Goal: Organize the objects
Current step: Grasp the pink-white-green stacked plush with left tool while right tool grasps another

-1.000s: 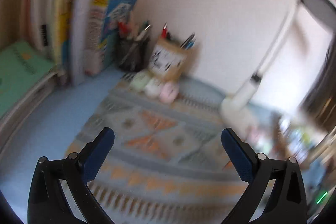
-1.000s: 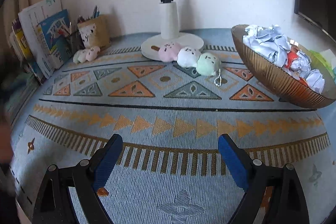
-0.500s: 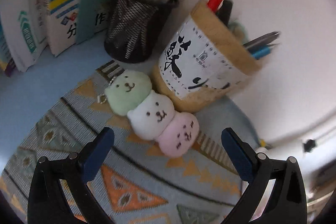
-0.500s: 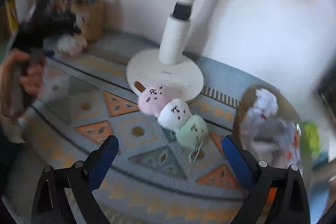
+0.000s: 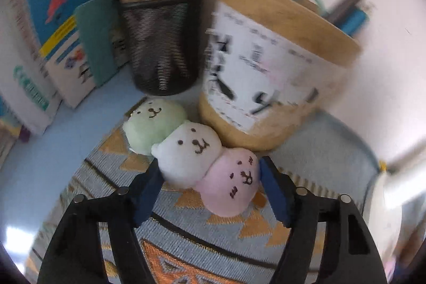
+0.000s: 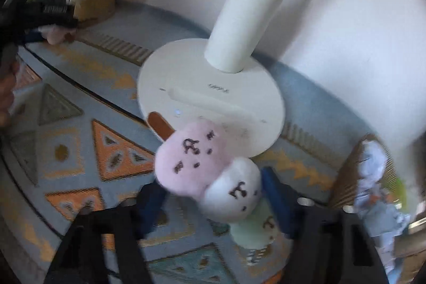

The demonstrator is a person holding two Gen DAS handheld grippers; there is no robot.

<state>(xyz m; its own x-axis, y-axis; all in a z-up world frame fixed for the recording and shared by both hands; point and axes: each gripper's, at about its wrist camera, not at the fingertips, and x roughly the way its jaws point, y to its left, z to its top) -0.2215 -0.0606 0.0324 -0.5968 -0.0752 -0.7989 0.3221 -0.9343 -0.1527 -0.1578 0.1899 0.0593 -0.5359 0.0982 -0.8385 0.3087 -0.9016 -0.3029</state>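
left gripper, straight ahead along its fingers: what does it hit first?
The plush skewer already sits between the closing jaws of the left gripper; beyond it, likely the paper-wrapped pen cup, though depth is unclear.

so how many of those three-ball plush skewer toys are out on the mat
2. One plush skewer lies against the tan pen cup, between the left gripper's fingers; the other skewer lies by the lamp base, between the right gripper's fingers.

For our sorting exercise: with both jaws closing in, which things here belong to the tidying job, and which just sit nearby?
Job in hand:
- left plush skewer, between the closing jaws
- right plush skewer, likewise

Lying about:
- mesh pen pot
- paper pen cup
- books
- lamp base
- bowl of crumpled paper
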